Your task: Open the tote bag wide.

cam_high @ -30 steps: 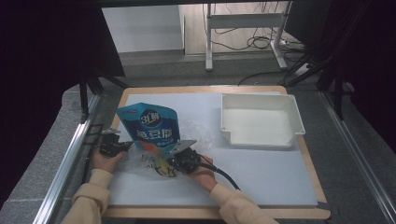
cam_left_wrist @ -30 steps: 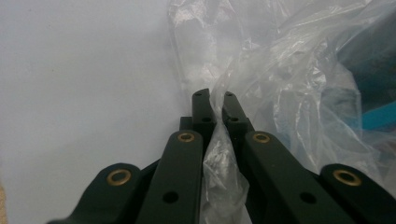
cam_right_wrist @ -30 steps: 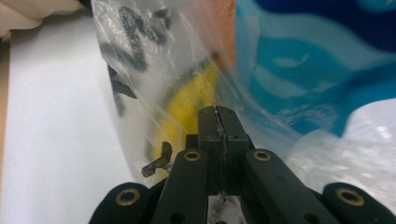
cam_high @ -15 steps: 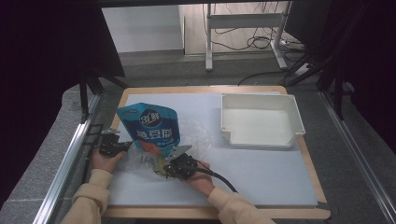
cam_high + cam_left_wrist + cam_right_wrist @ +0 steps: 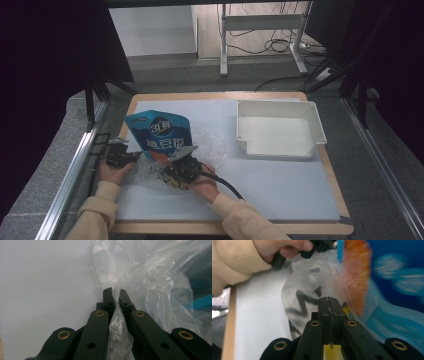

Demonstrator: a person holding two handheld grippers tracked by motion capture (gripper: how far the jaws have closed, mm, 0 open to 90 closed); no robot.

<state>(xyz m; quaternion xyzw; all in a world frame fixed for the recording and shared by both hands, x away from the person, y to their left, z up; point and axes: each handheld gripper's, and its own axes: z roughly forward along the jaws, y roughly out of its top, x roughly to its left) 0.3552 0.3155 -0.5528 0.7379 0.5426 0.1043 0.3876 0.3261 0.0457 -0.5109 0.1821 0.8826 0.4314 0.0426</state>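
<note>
- work in hand: getting the blue pouch (image 5: 162, 136) into the clear plastic bag (image 5: 207, 147); both sit at about 9 o'clock on the counter (image 5: 280, 185).
- left tool (image 5: 118, 158): jaws together, clamped on a gathered strip of the bag film; in the left gripper view the film runs right between the pads (image 5: 109, 300).
- right tool (image 5: 176, 170): jaws fully together. a thin edge seems pinched in the seam, most likely bag film, but the right gripper view is motion-blurred, so can't confirm what it is.
- pouch stands tilted at 12 o'clock of both tools, its lower end down in the crumpled film between them.
- done, my read: bag mouth gripped on both sides, pouch bottom at or just inside the opening.
- left: most of the pouch is outside the bag; film has to be drawn over it.
- white tray (image 5: 280, 131) at 3 o'clock holds nothing.
</note>
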